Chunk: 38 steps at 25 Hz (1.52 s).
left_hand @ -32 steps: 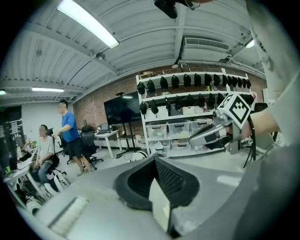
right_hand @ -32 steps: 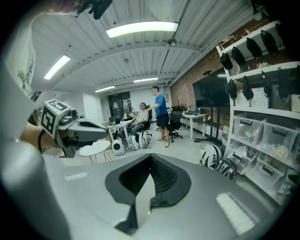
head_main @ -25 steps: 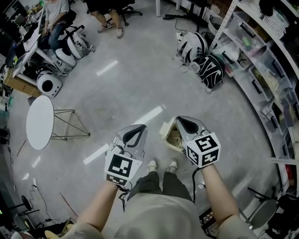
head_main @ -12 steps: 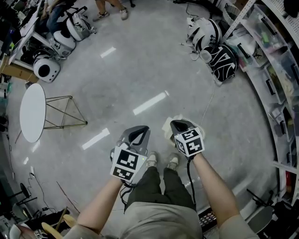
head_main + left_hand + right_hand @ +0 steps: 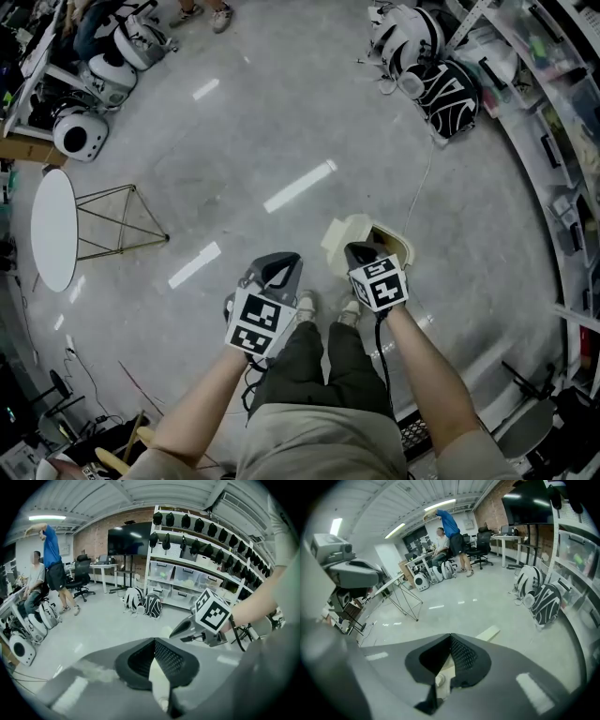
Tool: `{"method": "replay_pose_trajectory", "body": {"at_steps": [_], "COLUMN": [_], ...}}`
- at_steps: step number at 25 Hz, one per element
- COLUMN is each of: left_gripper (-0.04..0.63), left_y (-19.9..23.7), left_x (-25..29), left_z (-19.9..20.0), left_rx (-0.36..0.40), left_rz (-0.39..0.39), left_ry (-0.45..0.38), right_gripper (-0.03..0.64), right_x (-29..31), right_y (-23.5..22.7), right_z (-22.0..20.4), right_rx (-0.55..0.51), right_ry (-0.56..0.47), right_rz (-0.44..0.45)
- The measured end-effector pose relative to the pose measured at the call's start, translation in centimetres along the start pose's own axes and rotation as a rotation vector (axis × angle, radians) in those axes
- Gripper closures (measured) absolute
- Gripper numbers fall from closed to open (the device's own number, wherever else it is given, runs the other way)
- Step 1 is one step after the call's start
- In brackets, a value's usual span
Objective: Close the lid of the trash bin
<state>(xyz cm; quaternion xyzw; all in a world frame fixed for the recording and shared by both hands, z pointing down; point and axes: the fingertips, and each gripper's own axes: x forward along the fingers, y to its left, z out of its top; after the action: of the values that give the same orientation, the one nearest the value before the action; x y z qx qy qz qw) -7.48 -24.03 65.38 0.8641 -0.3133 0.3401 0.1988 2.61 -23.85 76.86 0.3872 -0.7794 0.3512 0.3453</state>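
Fingers of both grippers are pressing together, gripping nothing. The right gripper (image 5: pixel 360 251) is hovering over the small cream plastic trash bin (image 5: pixel 401 248) by the person's feet, its lid (image 5: pixel 339 239) standing open. The left gripper (image 5: pixel 281 262) is hanging just beside.

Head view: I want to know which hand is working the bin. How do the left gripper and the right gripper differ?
The right gripper reaches over the cream trash bin, while the left gripper hangs over bare floor, clear of it. The right gripper view shows the bin's lid just past its jaws; the left gripper view shows the right gripper instead. Both have jaws together, gripping nothing.
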Motion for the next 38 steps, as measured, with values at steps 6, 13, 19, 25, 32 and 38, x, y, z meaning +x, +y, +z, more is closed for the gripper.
{"method": "replay_pose_trajectory", "body": {"at_steps": [6, 13, 19, 25, 32, 38], "left_gripper": [0.592, 0.592, 0.592, 0.592, 0.593, 0.592], "left_y": [-2.5, -5.6, -7.4, -9.1, -9.4, -9.6], "left_x": [3.0, 8.6, 12.6, 14.7, 14.6, 11.6], "left_z": [-0.2, -2.7, -6.6, -9.3, -9.6, -3.4], "left_rx": [0.03, 0.072, 0.092, 0.101, 0.117, 0.138], "left_rz": [-0.067, -0.146, -0.183, -0.219, -0.209, -0.183], "left_ry": [0.039, 0.111, 0.176, 0.224, 0.222, 0.134], "right_gripper": [0.614, 0.614, 0.614, 0.613, 0.614, 0.614], "right_x": [-2.2, -1.5, 1.4, 4.6, 4.6, -2.0], "right_y": [-4.3, -9.2, -12.4, -14.2, -14.5, -13.5], "right_z": [-7.4, -17.0, -22.5, -25.7, -25.8, -18.2], "right_rx": [0.131, 0.281, 0.376, 0.399, 0.455, 0.496], "right_ry": [0.074, 0.119, 0.132, 0.179, 0.166, -0.041], "right_rz": [-0.094, -0.168, -0.232, -0.228, -0.228, -0.222]}}
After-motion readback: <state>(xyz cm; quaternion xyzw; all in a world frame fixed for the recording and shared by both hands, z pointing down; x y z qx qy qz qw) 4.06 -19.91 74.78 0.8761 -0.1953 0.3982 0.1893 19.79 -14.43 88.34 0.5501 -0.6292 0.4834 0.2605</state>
